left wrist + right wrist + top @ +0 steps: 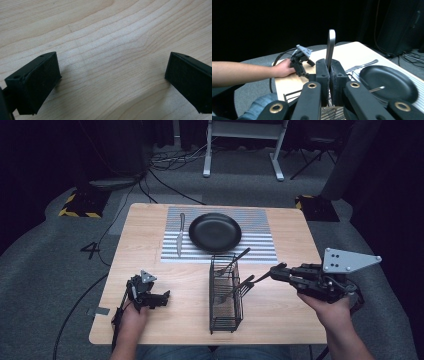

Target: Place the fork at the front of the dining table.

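Left tongs (165, 296) black, grey three-cornered plate, black cable; right tongs (329, 65) black, brass-coloured rivets; bare forearms, blue jeans.

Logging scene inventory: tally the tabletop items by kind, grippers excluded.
Plate: 1
Striped placemat: 1
Knife: 1
Wire basket: 1
Utensil, standing in basket: 2
Total: 6
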`<state>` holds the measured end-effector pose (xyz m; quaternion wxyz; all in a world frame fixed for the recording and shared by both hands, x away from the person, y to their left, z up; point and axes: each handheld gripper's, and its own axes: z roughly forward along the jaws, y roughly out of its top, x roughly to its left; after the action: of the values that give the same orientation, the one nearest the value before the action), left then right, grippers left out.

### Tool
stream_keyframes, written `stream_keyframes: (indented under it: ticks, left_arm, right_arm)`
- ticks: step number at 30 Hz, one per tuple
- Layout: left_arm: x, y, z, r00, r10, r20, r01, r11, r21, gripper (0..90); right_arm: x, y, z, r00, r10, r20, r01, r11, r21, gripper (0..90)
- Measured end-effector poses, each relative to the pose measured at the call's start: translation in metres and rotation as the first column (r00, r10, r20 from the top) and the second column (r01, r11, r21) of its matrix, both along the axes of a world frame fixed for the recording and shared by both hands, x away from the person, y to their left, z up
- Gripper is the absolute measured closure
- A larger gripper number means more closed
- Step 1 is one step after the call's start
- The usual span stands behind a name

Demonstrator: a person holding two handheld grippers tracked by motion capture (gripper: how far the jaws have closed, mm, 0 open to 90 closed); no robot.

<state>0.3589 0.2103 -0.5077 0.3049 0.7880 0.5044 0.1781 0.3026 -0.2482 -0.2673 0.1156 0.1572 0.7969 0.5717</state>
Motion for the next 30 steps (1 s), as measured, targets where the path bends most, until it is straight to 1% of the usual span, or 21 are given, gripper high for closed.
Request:
stream_keyframes:
  ticks: [2,3,5,9,12,13,14,16,17,18,19,20,22,25,27,28,29,30]
  left_arm:
    - [0.0,0.0,0.0,1.0,0.0,0.0,0.0,1.0,0.0,0.0]
    - [0.0,0.0,0.0,1.0,0.0,0.0,0.0,1.0,0.0,0.0]
    - [0.0,0.0,0.0,1.0,0.0,0.0,0.0,1.0,0.0,0.0]
    - [0.0,0.0,0.0,1.0,0.0,0.0,0.0,1.0,0.0,0.0]
    - [0.0,0.0,0.0,1.0,0.0,0.0,0.0,1.0,0.0,0.0]
    - [0.0,0.0,0.0,1.0,0.0,0.0,0.0,1.0,0.0,0.0]
    - [0.0,0.0,0.0,1.0,0.0,0.0,0.0,1.0,0.0,0.0]
    - [0.0,0.0,0.0,1.0,0.0,0.001,0.0,1.0,-0.001,0.0]
    - [0.0,0.0,0.0,1.0,0.0,0.0,0.0,1.0,0.0,0.0]
    - [0.0,0.0,0.0,1.0,0.0,0.0,0.0,1.0,0.0,0.0]
    - [0.0,0.0,0.0,1.0,0.0,0.0,0.0,1.0,0.0,0.0]
    - [0.0,0.0,0.0,1.0,0.0,0.0,0.0,1.0,-0.001,0.0]
    - [0.0,0.0,0.0,1.0,0.0,0.0,0.0,1.0,0.0,0.0]
    - [0.0,0.0,0.0,1.0,0.0,0.0,0.0,1.0,0.0,0.0]
    - [0.0,0.0,0.0,1.0,0.0,0.0,0.0,1.0,0.0,0.0]
    - [0.0,0.0,0.0,1.0,0.0,0.0,0.0,1.0,0.0,0.0]
    - [0.0,0.0,0.0,1.0,-0.001,0.0,0.001,1.0,0.0,0.0]
    - [0.0,0.0,0.0,1.0,0.0,0.0,0.0,1.0,0.0,0.0]
  right_arm:
    - [0.003,-0.007,0.006,0.9999,-0.015,0.0,0.015,1.0,0.011,86.5]
    - [0.003,-0.007,0.006,0.9999,-0.015,0.0,0.015,1.0,0.011,86.5]
    - [0.007,-0.013,0.01,0.9999,-0.014,-0.002,0.014,1.0,0.015,86.5]
    - [0.009,-0.018,0.014,0.9995,-0.032,0.003,0.032,0.999,0.008,86.5]
    - [0.013,-0.025,0.017,0.9981,-0.061,0.009,0.061,0.998,0.01,86.5]
    - [0.013,-0.025,0.017,0.9981,-0.061,0.009,0.061,0.998,0.01,86.5]
    - [0.015,-0.03,0.017,0.9958,-0.088,0.022,0.088,0.996,0.019,86.5]
    - [0.016,-0.033,0.017,0.9951,-0.097,0.018,0.097,0.995,0.027,86.5]
    - [0.02,-0.038,0.017,0.9932,-0.115,0.017,0.115,0.993,0.042,86.5]
    - [0.02,-0.038,0.017,0.9932,-0.115,0.017,0.115,0.993,0.042,86.5]
    - [0.023,-0.042,0.017,0.99,-0.14,0.019,0.139,0.989,0.044,86.5]
    - [0.025,-0.044,0.017,0.9887,-0.149,0.019,0.148,0.988,0.042,86.5]
    - [0.029,-0.047,0.018,0.9875,-0.157,0.015,0.156,0.987,0.046,86.5]
    - [0.033,-0.052,0.02,0.9834,-0.181,0.018,0.18,0.983,0.041,86.5]
    - [0.037,-0.055,0.021,0.979,-0.202,0.024,0.201,0.979,0.036,86.5]
    - [0.037,-0.055,0.021,0.979,-0.202,0.024,0.201,0.979,0.036,86.5]
    - [0.042,-0.057,0.022,0.9738,-0.225,0.031,0.225,0.974,0.027,86.5]
    - [0.044,-0.058,0.021,0.9711,-0.237,0.032,0.236,0.972,0.021,86.5]
